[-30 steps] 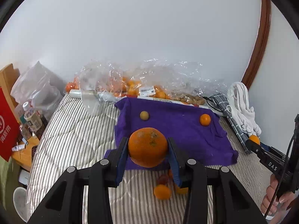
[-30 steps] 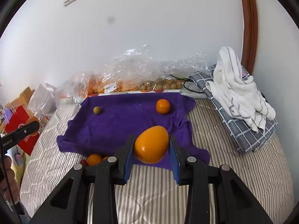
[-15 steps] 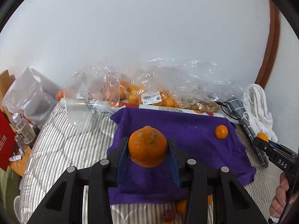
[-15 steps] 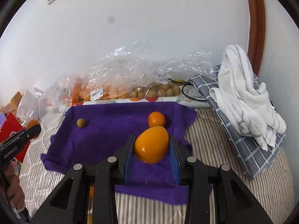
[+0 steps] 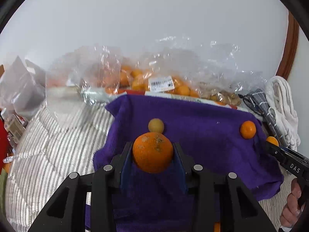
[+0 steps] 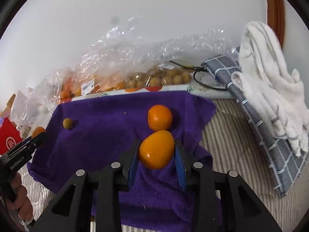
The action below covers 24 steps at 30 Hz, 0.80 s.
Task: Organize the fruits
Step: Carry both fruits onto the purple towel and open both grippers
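My left gripper [image 5: 153, 155] is shut on a rough speckled orange [image 5: 152, 151], held over the left part of the purple cloth [image 5: 202, 135]. A small yellow-green fruit [image 5: 156, 125] lies on the cloth just beyond it. A tangerine [image 5: 247, 129] lies at the cloth's right. My right gripper [image 6: 156, 150] is shut on a smooth egg-shaped orange fruit [image 6: 156, 149], held over the right part of the cloth [image 6: 108, 127], just in front of the tangerine [image 6: 160, 117]. The small fruit [image 6: 67, 123] shows at the cloth's left there.
Clear plastic bags of oranges [image 5: 154, 83] and small brown fruits [image 6: 164, 78] lie along the wall behind the cloth. A white towel [image 6: 270, 81] on a grey checked cloth [image 6: 270, 135] is at the right. The striped bedding [image 5: 48, 139] surrounds the cloth. Clutter and a red box [image 6: 8, 140] are at the left.
Both grippers have moved forward over the purple cloth with their fruits still held. The loose fruits on the bedding near its front edge have dropped out of view.
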Tool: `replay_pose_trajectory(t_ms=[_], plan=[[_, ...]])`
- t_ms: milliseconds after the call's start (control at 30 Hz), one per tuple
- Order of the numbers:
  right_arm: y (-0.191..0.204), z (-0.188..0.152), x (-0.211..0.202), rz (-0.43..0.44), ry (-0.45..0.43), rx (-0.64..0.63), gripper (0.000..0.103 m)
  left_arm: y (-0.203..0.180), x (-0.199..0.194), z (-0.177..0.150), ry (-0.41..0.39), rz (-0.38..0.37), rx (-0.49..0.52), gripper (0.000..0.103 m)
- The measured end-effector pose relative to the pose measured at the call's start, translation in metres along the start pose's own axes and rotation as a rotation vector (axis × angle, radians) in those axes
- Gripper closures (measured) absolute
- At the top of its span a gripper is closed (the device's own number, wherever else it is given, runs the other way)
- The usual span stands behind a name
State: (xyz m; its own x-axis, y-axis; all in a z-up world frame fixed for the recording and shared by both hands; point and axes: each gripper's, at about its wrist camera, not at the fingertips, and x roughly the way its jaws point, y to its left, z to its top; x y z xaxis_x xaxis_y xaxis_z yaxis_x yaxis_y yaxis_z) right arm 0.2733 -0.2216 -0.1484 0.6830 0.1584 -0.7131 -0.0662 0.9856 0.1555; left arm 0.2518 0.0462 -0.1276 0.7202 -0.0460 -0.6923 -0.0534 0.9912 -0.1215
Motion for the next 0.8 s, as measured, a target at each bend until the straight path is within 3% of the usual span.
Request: replay_pose_trajectory(t_ms=[267, 800], plan=[[0.008, -0.01, 0.028, -0.01, 0.052, -0.044, 0.068, 0.006, 0.017, -0.008, 0.054, 0.012, -0.005, 0.064], [0.004, -0.012, 0.036, -0.062, 0.066, -0.04, 0.068, -0.002, 0.025, -0.014, 0.076, 0.034, 0.038, 0.064]])
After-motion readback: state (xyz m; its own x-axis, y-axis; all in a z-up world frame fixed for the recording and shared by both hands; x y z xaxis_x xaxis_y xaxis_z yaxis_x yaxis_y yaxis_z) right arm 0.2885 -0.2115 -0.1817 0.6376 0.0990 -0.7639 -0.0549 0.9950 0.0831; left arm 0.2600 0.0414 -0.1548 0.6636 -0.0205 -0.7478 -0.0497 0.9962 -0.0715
